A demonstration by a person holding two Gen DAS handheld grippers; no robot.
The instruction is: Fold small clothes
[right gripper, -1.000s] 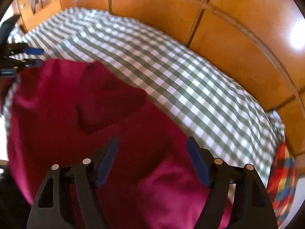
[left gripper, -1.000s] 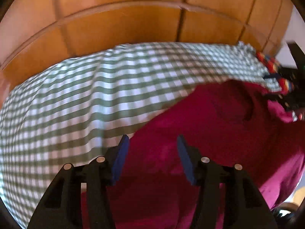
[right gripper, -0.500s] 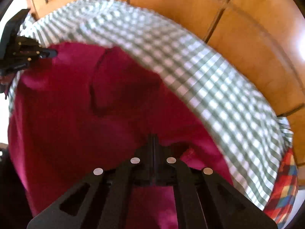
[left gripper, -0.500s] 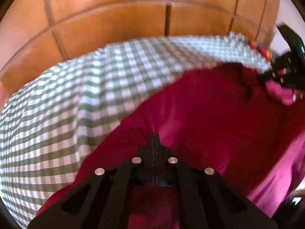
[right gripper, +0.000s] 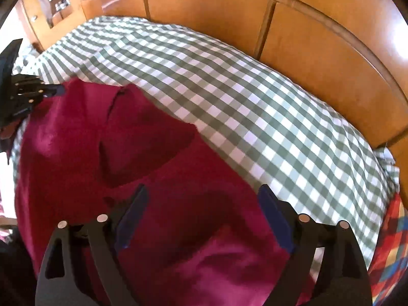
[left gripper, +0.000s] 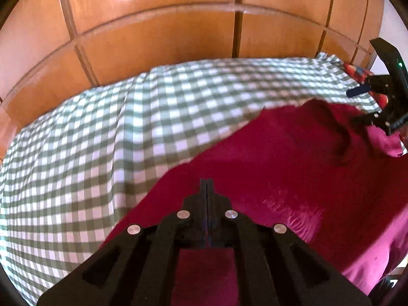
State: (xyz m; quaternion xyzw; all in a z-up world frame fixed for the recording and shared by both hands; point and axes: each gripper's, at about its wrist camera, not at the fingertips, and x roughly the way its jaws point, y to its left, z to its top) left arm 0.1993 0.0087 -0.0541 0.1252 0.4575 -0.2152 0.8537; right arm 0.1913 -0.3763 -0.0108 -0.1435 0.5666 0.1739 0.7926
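garment: crimson garment lying spread on the green-and-white checked bedsheet, rumpled, with a darker folded flap toward its far edge
where it lies: near side of the bed, wooden headboard panels rising behind the sheet
left gripper: left gripper with jaws pressed tight together, tips down on the crimson cloth near its left edge; whether a pinch of fabric is caught between them cannot be told from here
same gripper, other view: from the right wrist view it sits at the far left corner of the garment, blue-tipped and drawn closed
right gripper: right gripper has just been opening, its blue pads spread wide, hanging over a bunched fold of the garment, pads not pressing on it
between the right pads: only cloth below, nothing clamped
edge of bed: multicoloured plaid cloth peeking in beside the sheet's right corner
left background: wooden cabinet with glass doors
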